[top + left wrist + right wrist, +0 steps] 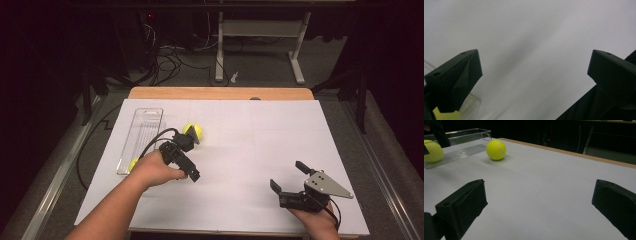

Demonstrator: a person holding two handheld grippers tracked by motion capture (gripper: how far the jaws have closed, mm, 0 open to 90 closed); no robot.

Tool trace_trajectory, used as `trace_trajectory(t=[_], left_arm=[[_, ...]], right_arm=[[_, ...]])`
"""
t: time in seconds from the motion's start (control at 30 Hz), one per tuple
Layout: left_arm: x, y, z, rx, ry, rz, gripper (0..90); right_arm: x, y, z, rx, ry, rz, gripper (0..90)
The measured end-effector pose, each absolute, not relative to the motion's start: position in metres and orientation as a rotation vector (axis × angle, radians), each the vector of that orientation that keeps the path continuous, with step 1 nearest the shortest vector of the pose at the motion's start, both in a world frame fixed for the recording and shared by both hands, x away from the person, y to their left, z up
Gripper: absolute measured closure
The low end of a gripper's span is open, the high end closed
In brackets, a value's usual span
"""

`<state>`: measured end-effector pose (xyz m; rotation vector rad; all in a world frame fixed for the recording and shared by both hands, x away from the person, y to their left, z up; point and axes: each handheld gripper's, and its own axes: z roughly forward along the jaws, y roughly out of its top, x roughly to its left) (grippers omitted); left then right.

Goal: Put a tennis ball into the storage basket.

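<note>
Item: your left tool (192, 152), jaws spread, empty, just beside clear tray (145, 120). Right tool (288, 176) likewise agape. Risk: nudging loose tennis ball (194, 132) rolls it farther from tray.

High overhead view; two low gripper views across white table (260, 145).

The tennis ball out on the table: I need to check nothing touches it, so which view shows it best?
The right gripper view: the loose tennis ball sits whole on the white sheet, apart from the clear tray. In the high view the left gripper partly covers it. The left gripper view looks down at bare sheet.
</note>
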<state>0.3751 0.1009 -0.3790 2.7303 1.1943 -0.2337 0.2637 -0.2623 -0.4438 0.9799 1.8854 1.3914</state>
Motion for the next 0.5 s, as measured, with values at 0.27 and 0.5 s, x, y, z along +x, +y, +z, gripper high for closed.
trace_trajectory(t=[0.27, 0.5], left_arm=[[0.3742, 0.1001, -0.3826, 2.736, 1.194, -0.233, 0.6], [0.3733, 0.1014, -0.3870, 2.723, 1.195, -0.246, 0.6]], right_arm=[[0.2638, -0.2623, -0.4438, 0.978, 1.886, 1.391, 0.1], [0.2637, -0.2623, -0.4437, 0.976, 1.885, 1.392, 0.1]])
